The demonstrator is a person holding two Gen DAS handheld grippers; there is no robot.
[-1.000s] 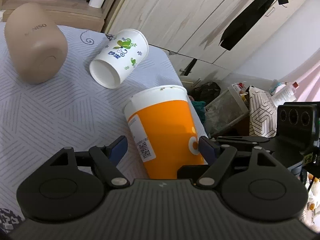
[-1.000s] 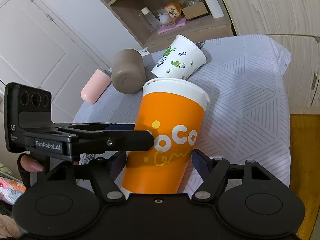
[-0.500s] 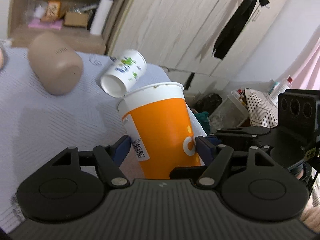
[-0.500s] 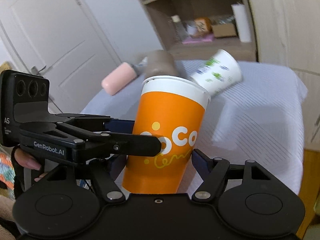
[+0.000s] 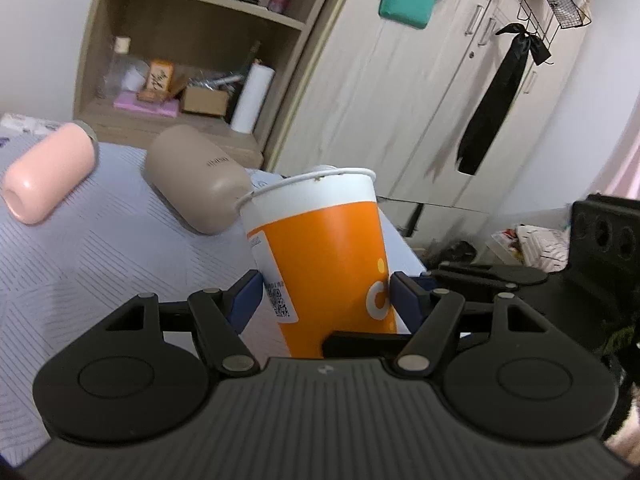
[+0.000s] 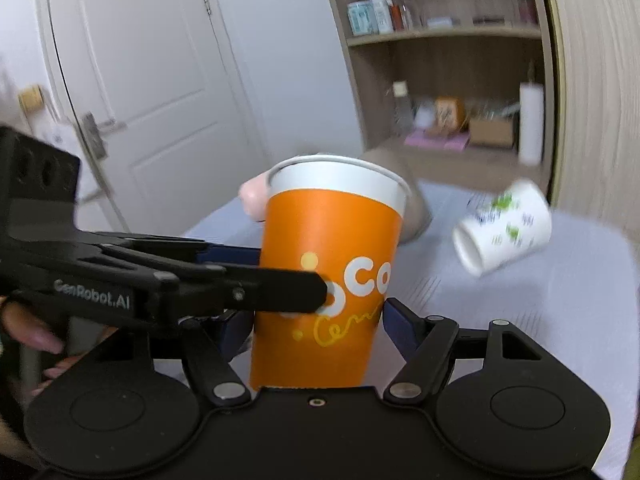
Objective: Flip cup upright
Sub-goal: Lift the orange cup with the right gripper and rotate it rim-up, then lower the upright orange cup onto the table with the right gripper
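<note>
Shelves behind, your left claw (image 5: 326, 294) and right claw (image 6: 316, 330) both clamp the cup (image 5: 324, 256), nearly upright. Level it, then set it on the surface (image 5: 80, 264).

Striped grey cloth (image 5: 80, 264) carries pink tumbler (image 5: 46, 176), tan tumbler (image 5: 196, 188), white cup (image 6: 506, 226).

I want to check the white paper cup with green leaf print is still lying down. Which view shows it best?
The right wrist view: the white paper cup with green leaf print lies on its side on the grey patterned cloth, mouth facing the camera, though blurred. In the left wrist view the tall orange paper cup hides it.
</note>
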